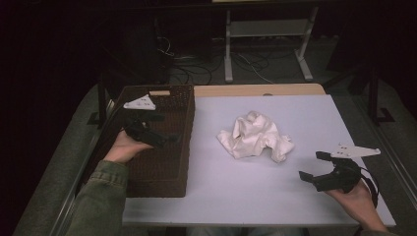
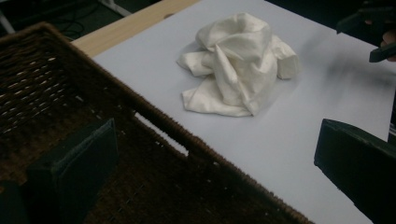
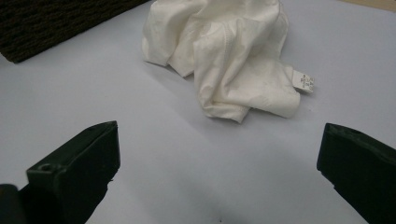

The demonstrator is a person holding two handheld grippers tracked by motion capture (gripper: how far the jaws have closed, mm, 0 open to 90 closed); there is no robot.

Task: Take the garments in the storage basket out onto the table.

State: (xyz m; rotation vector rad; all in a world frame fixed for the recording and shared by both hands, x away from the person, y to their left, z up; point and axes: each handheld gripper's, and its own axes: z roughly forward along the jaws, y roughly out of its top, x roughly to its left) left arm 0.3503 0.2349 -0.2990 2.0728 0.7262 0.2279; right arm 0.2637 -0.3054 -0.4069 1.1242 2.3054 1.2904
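Note:
A crumpled white cloth (image 1: 255,136) lies near the middle of the pale table (image 1: 275,196). A dark brown wicker basket (image 1: 188,142) stands at the table's left. My left gripper (image 1: 164,129) hovers open over the inside of the basket, nothing between its jaws. In the left gripper view (image 2: 217,140) the jaws straddle the basket rim (image 2: 154,114), with the cloth (image 2: 238,65) beyond. My right gripper (image 1: 311,165) is open and empty above the table, right of the cloth. The right gripper view (image 3: 219,140) faces the cloth (image 3: 233,60), which has a small label (image 3: 303,83).
A wooden strip (image 1: 260,90) borders the table's far edge. Behind it, a metal stand (image 1: 268,29) and cables (image 1: 192,64) sit on the dark floor. The basket's corner (image 3: 56,23) appears at the upper left of the right gripper view.

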